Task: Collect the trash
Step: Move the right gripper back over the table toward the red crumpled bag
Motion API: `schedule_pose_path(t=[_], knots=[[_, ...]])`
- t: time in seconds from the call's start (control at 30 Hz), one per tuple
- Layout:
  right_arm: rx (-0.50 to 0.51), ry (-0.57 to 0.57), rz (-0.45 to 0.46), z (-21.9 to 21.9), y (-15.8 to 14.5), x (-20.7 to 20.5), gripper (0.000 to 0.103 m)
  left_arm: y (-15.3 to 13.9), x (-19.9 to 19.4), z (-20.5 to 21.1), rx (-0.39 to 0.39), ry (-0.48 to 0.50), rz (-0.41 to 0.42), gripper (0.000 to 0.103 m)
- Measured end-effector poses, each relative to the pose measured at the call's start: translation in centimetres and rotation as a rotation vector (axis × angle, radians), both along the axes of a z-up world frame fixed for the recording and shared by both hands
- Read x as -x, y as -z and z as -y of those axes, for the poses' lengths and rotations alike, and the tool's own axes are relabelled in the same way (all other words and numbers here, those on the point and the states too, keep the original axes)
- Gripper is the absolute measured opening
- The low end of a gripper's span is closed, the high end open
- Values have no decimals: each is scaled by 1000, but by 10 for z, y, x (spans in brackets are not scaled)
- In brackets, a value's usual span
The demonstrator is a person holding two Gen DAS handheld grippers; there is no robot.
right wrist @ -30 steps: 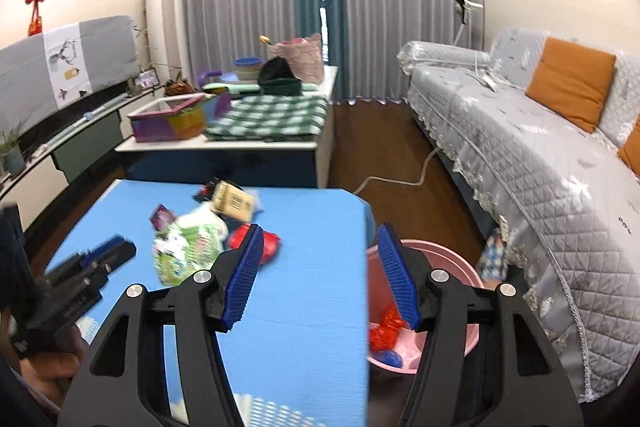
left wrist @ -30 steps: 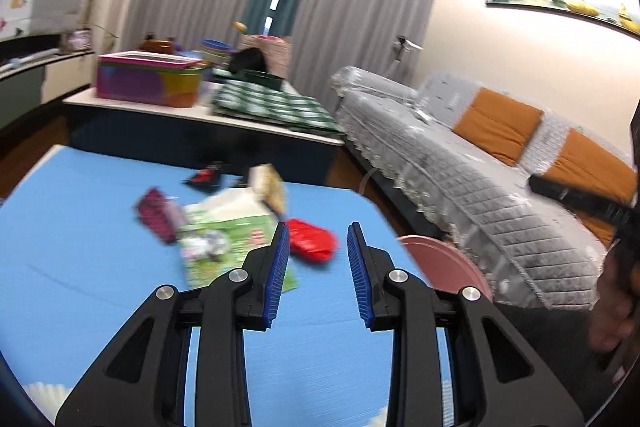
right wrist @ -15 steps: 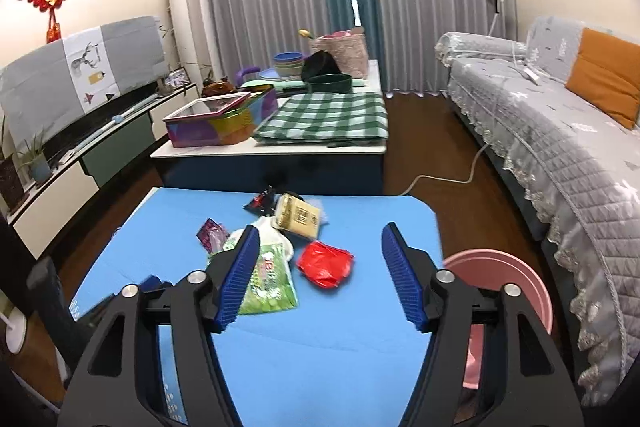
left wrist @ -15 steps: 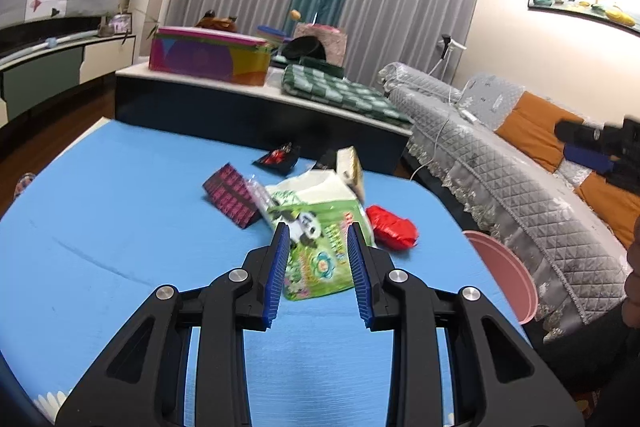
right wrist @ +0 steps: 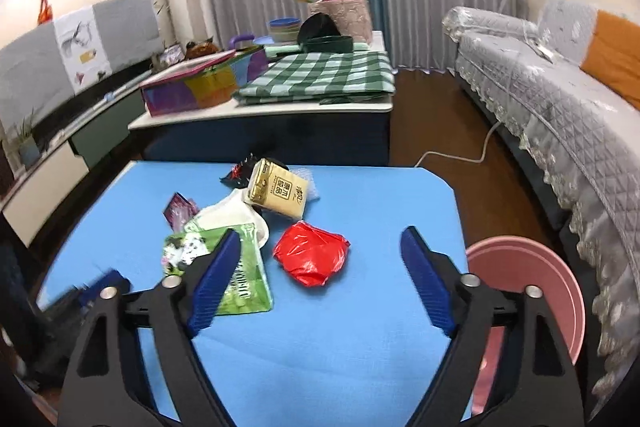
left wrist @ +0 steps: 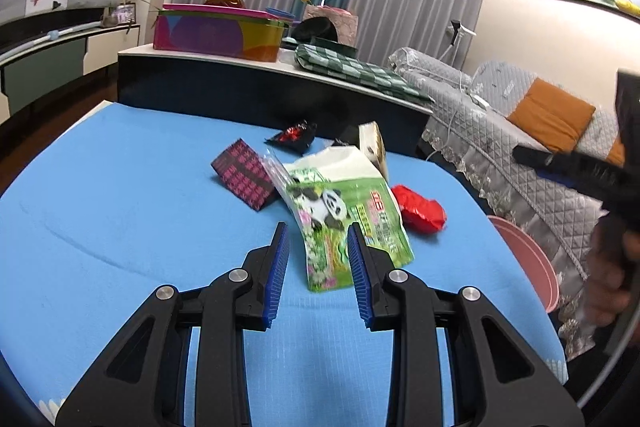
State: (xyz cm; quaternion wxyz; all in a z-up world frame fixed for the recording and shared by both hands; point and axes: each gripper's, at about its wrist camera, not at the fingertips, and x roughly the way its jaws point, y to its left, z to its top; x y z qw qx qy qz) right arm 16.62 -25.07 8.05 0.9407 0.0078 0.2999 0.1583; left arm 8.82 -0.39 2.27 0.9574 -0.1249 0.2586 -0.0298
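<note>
Left gripper [left wrist: 316, 259] held low over the blue table [left wrist: 120, 211], jaws apart and empty, with the near end of the green panda bag [left wrist: 348, 223] showing in the gap between the blue pads. Right gripper [right wrist: 320, 267] spread wide, nothing held, above the table's near half with the red wrapper [right wrist: 311, 257] lying between and just beyond its fingers. Further out: yellow tissue pack [right wrist: 278, 193], dark pink-patterned packet [left wrist: 245, 174] and black wrapper [left wrist: 294, 138], clustered near the bag. Off the table's right edge, a pink bin [right wrist: 536, 291] on the floor.
</note>
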Motion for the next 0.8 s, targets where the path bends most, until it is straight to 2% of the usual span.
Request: schedule_pose_path(t=[0.23, 0.47, 0.8], knots=[[-4, 20, -42, 0, 40, -27, 84, 8, -11, 3, -22, 15, -31, 29], [-1, -1, -73, -9, 55, -48, 93, 9, -28, 1, -20, 1, -66, 29], [25, -37, -166, -23, 77, -73, 97, 18, -48, 4, -15, 5, -127, 30]])
